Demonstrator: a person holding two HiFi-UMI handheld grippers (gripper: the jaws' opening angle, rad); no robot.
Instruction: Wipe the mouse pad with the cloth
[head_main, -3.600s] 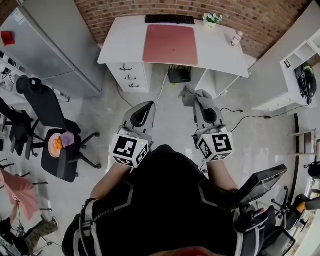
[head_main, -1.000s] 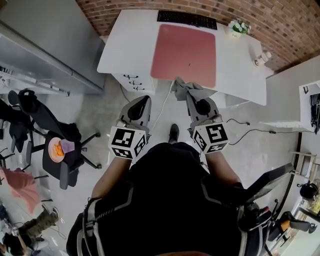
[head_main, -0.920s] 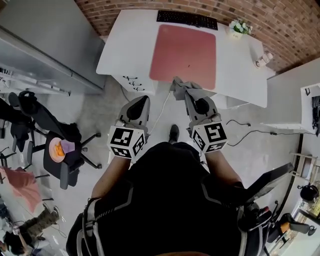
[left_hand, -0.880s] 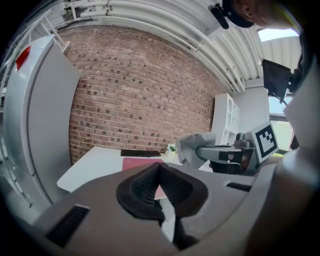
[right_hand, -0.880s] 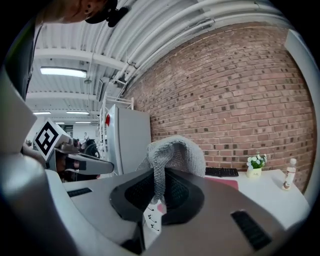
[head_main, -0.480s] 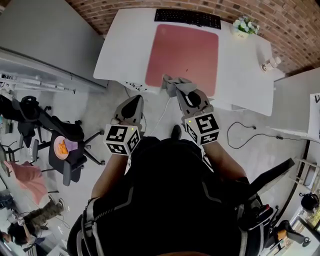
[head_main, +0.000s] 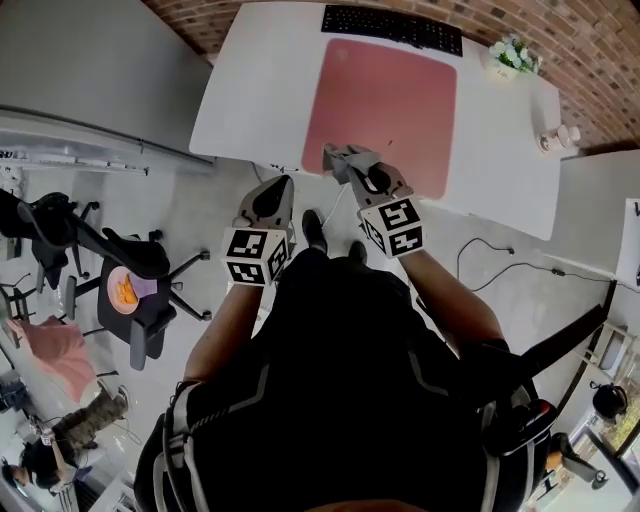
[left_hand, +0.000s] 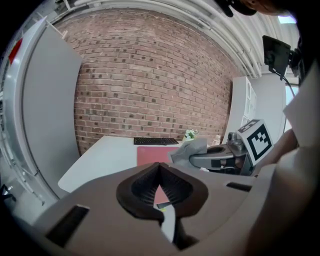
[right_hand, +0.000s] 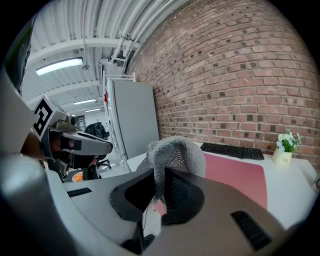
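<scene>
Cloth of grey mesh fabric is pinched in the right claw. Its jaws are closed on one fold, so the rest stands up and hangs over the tips as a loose bunch. This hold seems chosen so that a free part of the cloth can be pressed flat and dragged.

In the head view the right claw is at the near left corner of the large rectangular red mouse pad. Whether the cloth already touches the mouse pad cannot be told. The mouse pad lies on the white bench, just in front of a black keyboard, and a small white pot of flowers stands near its far right corner. Nothing lies on the mouse pad, so the wiping has free way.

The left claw has its jaws closed together with nothing between them. It hangs lower and to the left, off the bench edge and over the floor, probably so that it does not cross the path of the wiping.

By judgement the wiping itself is not yet begun. The next move calls for lowering the cloth onto the corner and sweeping across toward the keyboard, with care not to push the keyboard or the pot.
</scene>
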